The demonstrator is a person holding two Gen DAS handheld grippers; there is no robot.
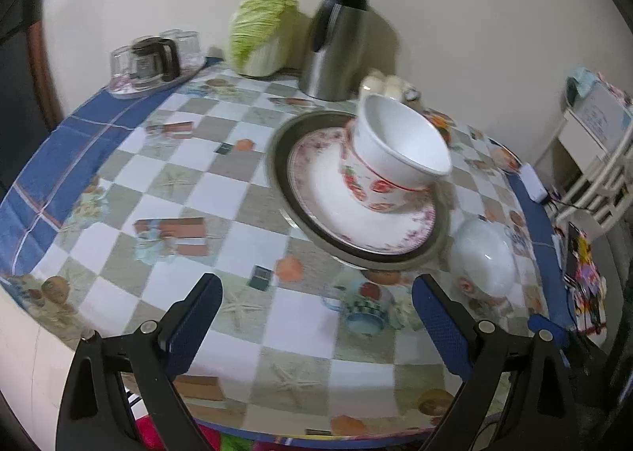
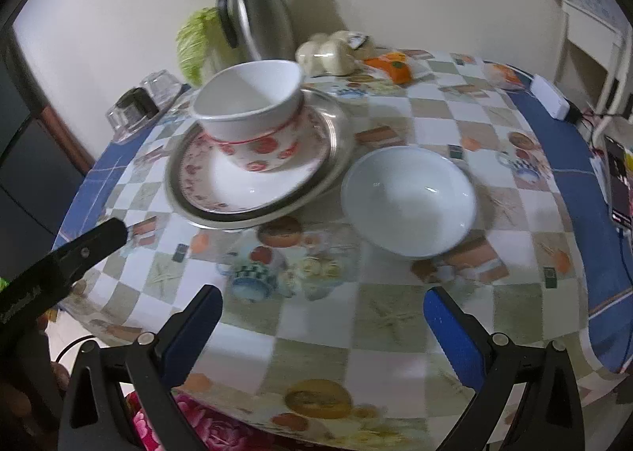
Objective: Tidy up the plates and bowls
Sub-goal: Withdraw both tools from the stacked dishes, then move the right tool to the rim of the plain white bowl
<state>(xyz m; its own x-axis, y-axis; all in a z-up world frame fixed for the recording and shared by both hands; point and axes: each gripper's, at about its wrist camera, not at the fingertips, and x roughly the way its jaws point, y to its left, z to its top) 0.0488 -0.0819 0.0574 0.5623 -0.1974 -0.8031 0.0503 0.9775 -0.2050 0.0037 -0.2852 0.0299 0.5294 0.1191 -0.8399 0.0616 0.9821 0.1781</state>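
A white bowl with red fruit print (image 1: pixel 395 158) (image 2: pixel 253 114) sits on a floral plate (image 1: pixel 336 205) (image 2: pixel 237 182), which lies on a silver-rimmed plate (image 1: pixel 285 158) (image 2: pixel 340 150). A plain white bowl (image 2: pixel 409 199) (image 1: pixel 484 257) stands on the table to the right of the stack. My left gripper (image 1: pixel 316 316) is open and empty, above the table's near edge in front of the stack. My right gripper (image 2: pixel 322 324) is open and empty, in front of the white bowl. The left gripper's finger (image 2: pixel 79 253) shows at the left of the right wrist view.
The round table has a checked cloth (image 1: pixel 221 190) (image 2: pixel 435 122). At the back stand a steel thermos jug (image 1: pixel 336 43) (image 2: pixel 257 16), a cabbage (image 1: pixel 261 31), a tray of glasses (image 1: pixel 154 59), and garlic bulbs (image 2: pixel 332 49). A white shelf (image 1: pixel 593 158) stands to the right.
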